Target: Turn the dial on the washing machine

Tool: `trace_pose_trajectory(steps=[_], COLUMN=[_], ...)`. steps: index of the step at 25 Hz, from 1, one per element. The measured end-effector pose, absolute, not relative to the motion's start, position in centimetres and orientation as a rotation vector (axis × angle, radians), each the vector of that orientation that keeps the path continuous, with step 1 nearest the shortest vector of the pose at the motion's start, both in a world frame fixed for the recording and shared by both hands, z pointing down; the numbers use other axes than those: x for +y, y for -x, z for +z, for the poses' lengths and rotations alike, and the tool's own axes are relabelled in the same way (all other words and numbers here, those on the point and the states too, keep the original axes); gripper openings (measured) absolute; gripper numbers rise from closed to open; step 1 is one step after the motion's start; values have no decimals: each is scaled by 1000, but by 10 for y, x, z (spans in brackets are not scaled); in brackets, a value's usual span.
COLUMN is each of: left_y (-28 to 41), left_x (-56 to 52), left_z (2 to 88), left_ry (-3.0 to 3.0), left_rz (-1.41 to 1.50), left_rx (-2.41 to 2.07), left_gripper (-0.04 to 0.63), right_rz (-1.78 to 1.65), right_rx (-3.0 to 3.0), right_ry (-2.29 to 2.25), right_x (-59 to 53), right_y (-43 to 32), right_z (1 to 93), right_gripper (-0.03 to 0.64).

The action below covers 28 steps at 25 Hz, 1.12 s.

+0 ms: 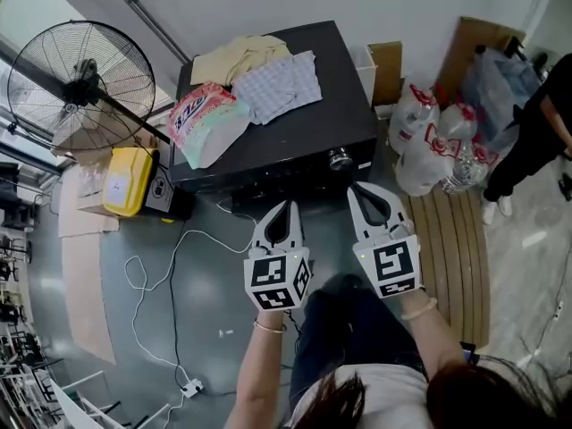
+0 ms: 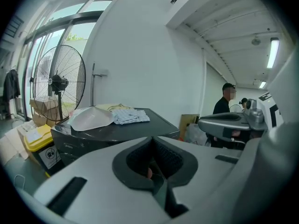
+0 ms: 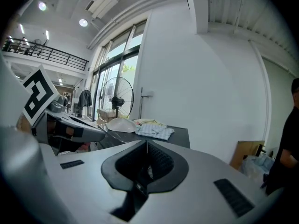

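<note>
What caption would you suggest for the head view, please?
Left tongs and right tongs, both shut, hover short of the dial on the washing machine.

In the head view the marks round the dial [image 1: 340,159] on the washing machine [image 1: 277,141] are too small to read, and a bystander [image 1: 536,123] is cut off by the right edge. In their own views the left tongs [image 2: 152,139] and right tongs [image 3: 146,143] cover the dial.
</note>
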<state>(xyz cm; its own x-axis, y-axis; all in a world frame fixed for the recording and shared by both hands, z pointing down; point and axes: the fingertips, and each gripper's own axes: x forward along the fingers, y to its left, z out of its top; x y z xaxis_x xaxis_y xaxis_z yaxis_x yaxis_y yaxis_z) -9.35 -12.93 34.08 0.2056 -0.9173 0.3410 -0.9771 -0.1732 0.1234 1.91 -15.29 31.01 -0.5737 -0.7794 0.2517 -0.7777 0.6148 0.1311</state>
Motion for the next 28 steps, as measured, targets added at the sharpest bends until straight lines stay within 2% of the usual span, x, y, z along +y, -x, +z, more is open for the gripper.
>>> trace_pose_trajectory(steps=[13, 28], left_y=[125, 144], left_x=[-151, -166], left_z=[376, 441], left_ry=[-2167, -2127], left_rz=[327, 324], left_rx=[-1798, -1809], left_gripper=[18, 18], right_rz=[-30, -77], right_rx=[-2462, -2353], right_ry=[-1295, -1330], right_x=[-187, -225], right_y=[-8, -4], right_z=[365, 437], right_gripper=[37, 163])
